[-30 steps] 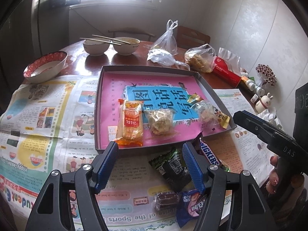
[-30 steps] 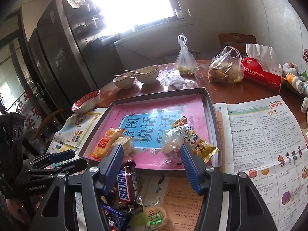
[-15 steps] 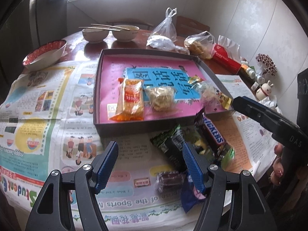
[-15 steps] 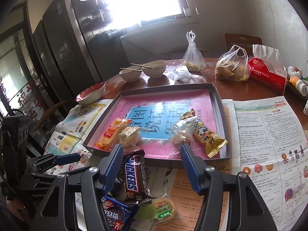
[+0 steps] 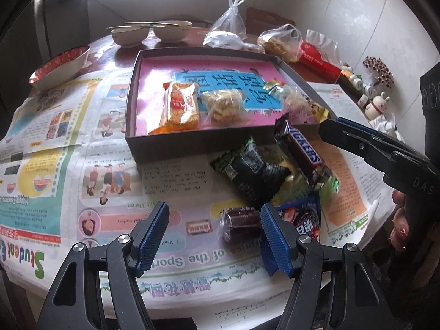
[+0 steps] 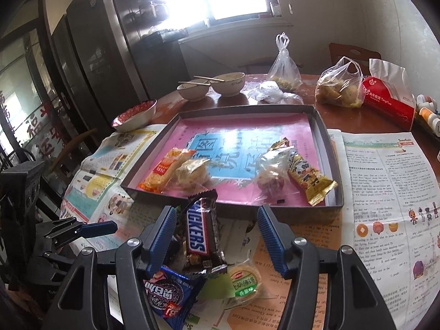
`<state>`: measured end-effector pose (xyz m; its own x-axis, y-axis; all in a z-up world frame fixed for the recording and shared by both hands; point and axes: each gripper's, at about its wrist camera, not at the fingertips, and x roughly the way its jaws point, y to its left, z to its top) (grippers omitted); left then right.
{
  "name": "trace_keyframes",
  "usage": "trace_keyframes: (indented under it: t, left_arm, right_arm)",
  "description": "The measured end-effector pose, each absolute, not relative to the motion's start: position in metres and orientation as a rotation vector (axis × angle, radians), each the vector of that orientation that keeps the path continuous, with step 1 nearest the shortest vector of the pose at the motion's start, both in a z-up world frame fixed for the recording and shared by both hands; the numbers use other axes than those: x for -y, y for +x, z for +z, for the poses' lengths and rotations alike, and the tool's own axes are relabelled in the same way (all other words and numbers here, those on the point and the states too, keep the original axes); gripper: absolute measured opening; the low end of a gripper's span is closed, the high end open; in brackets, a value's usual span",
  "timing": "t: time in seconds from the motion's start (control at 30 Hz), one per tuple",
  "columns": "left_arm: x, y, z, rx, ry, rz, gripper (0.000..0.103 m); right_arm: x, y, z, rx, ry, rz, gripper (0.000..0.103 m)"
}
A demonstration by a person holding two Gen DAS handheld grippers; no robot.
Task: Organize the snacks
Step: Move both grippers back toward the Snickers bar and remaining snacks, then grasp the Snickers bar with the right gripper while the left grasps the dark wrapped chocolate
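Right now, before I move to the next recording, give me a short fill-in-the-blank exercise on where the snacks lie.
1. The shallow tray holds ____ wrapped snacks.
2. The Snickers bar lies ____ the tray, on the newspaper.
3. The tray's lining is pink with a ____ panel of characters.
4. Across the two small bowls at the table's far side lie ____.

Missing words: four; outside; blue; chopsticks

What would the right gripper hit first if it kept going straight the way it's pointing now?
Most likely the brown Snickers bar, which lies propped on the snack pile between the open fingers of the right gripper. Depth is unclear, so it might touch the newspaper instead.
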<state>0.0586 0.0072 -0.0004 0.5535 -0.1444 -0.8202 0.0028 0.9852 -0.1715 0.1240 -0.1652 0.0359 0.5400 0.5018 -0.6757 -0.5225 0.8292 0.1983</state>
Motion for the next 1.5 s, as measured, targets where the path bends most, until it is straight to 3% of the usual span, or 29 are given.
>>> trace_keyframes:
  t: [0.8, 0.97, 1.2, 1.3, 1.5]
  left_arm:
    - [-0.002, 0.059, -0.014, -1.001, -0.147, -0.072, 0.071]
    - [-0.003, 0.063, -0.015, -0.995, -0.157, -0.08, 0.071]
    - [0.0, 0.068, -0.016, -0.988, -0.155, -0.098, 0.067]
    - [0.001, 0.07, -0.016, -0.985, -0.156, -0.105, 0.064]
    - [0.004, 0.073, -0.016, -0.978, -0.168, -0.132, 0.047]
  right_arm:
    - [0.142, 0.121, 0.012, -0.832, -0.104, 0.622, 0.061]
    - [0.139, 0.127, 0.004, -0.85, -0.108, 0.621, 0.051]
    - [0.14, 0.135, -0.001, -0.858, -0.086, 0.631, 0.03]
    - [0.14, 0.136, -0.001, -0.85, -0.083, 0.627, 0.03]
    - [0.149, 0.139, 0.003, -0.84, -0.05, 0.611, 0.03]
